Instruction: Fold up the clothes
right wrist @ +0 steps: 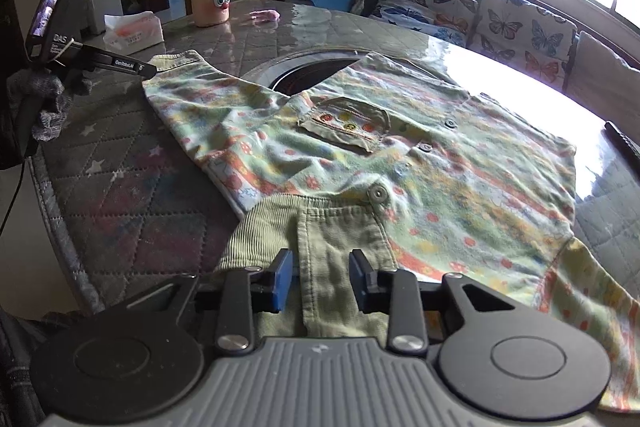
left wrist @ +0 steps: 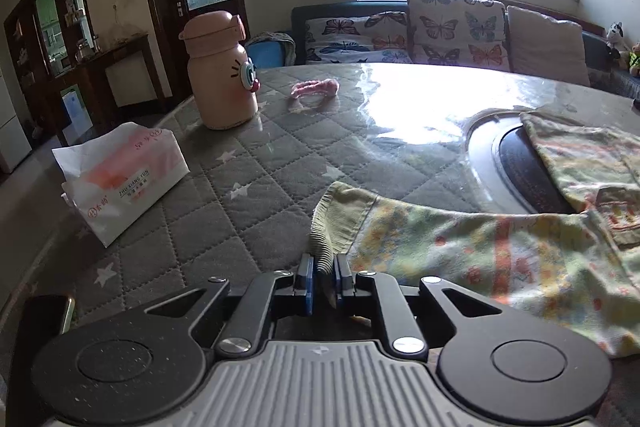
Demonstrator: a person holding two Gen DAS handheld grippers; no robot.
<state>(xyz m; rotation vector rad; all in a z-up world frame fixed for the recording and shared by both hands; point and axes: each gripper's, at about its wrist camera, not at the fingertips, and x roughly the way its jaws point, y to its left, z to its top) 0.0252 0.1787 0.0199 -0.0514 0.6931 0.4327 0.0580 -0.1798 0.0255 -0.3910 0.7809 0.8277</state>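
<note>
A small green flower-print shirt [right wrist: 400, 163] with a chest pocket lies spread on the round quilted table [right wrist: 140, 195]. My left gripper [left wrist: 324, 277] is shut on the ribbed cuff [left wrist: 322, 247] of its left sleeve [left wrist: 460, 247]; the same gripper [right wrist: 150, 70] shows in the right wrist view at the sleeve end. My right gripper [right wrist: 320, 275] stands open over the corduroy collar [right wrist: 340, 239] at the near edge, one finger on each side of the collar flap.
A pink cartoon bottle [left wrist: 222, 71], a tissue pack [left wrist: 124, 179] and a pink hair band [left wrist: 316, 89] sit at the table's far left. A round hob recess [left wrist: 520, 167] lies partly under the shirt. A sofa with butterfly cushions [left wrist: 440, 31] stands behind.
</note>
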